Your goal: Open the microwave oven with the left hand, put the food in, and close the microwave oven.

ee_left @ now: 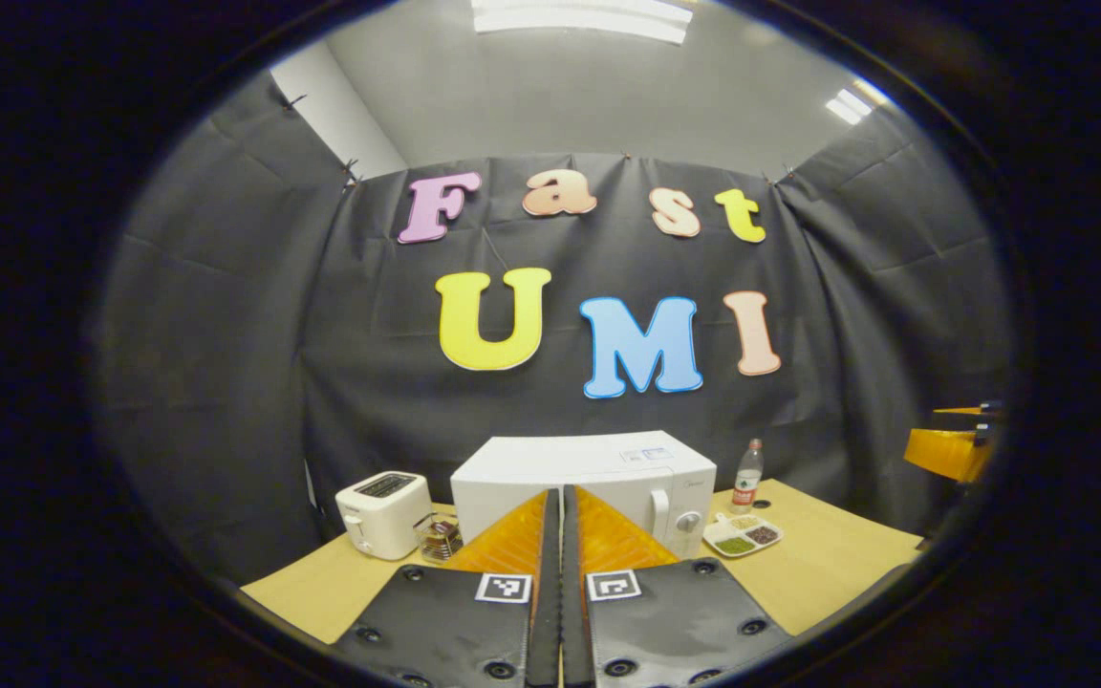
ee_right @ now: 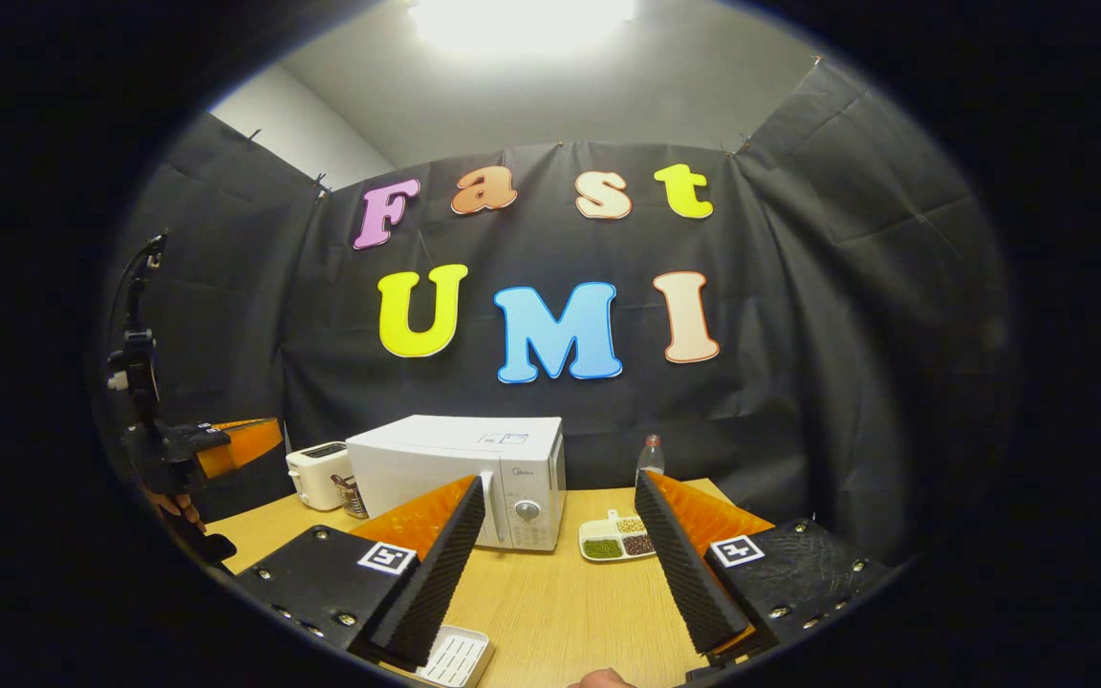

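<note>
Microwave [ee_right: 455,478] sits at the back of the table [ee_right: 550,602], close to the booth wall, door shut. Long axis runs side to side along the wall; door, handle [ee_right: 486,506] and dial [ee_right: 528,510] face out toward the cameras, the handle a vertical bar just left of the control panel. In the left gripper view the microwave [ee_left: 598,473] lies dead ahead, partly hidden behind the left gripper [ee_left: 560,535], whose fingers are pressed together with nothing between them, well short of the door. Right gripper [ee_right: 560,564] is spread wide, empty, hovering over bare tabletop in front of the microwave. Food tray [ee_right: 615,538], a divided dish with green, pale and dark fillings, rests on the table just right of the microwave, near its front corner. Bottle [ee_right: 649,457] stands upright behind the tray. Toaster [ee_right: 319,475] stands left of the microwave, a small jar [ee_right: 352,497] between them. A white slotted item [ee_right: 455,657] lies at the near table edge, under the right gripper's left finger.
</note>
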`<state>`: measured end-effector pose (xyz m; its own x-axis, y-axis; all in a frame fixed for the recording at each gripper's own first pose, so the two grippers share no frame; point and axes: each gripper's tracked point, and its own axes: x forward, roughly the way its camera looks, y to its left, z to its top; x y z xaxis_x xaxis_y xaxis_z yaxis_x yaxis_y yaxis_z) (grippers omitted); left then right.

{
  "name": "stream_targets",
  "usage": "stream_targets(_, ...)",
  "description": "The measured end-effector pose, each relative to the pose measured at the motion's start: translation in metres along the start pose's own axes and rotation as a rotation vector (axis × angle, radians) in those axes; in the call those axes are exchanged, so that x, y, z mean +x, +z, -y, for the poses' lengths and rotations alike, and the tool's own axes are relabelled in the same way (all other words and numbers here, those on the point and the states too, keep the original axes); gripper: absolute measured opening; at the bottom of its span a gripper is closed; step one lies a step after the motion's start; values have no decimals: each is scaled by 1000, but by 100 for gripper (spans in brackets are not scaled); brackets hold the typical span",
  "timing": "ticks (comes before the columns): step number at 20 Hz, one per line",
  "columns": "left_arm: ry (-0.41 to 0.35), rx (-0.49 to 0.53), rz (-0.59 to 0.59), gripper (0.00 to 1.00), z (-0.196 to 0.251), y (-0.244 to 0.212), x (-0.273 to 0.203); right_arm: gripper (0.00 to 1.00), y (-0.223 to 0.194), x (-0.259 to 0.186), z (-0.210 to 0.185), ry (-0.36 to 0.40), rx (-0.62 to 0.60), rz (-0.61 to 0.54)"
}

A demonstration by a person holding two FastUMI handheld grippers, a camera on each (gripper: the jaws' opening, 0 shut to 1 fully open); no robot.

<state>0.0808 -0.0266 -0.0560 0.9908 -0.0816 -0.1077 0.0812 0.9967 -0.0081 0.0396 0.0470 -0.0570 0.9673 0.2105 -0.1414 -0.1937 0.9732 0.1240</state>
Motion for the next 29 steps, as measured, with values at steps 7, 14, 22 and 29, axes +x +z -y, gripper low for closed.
stream_targets(7,11,6,17,12,-33,4,-47,96,2,-19,-23,-27,-29,21)
stream_targets(14,0,7,14,74,-53,3,-74,96,3,-41,-45,-52,-47,40)
stream_targets(22,19,24,51,95,-66,11,-93,96,5,-47,-58,-67,-55,57)
stream_targets(29,48,10,61,98,-79,15,-100,96,21,-46,-70,-76,-35,103)
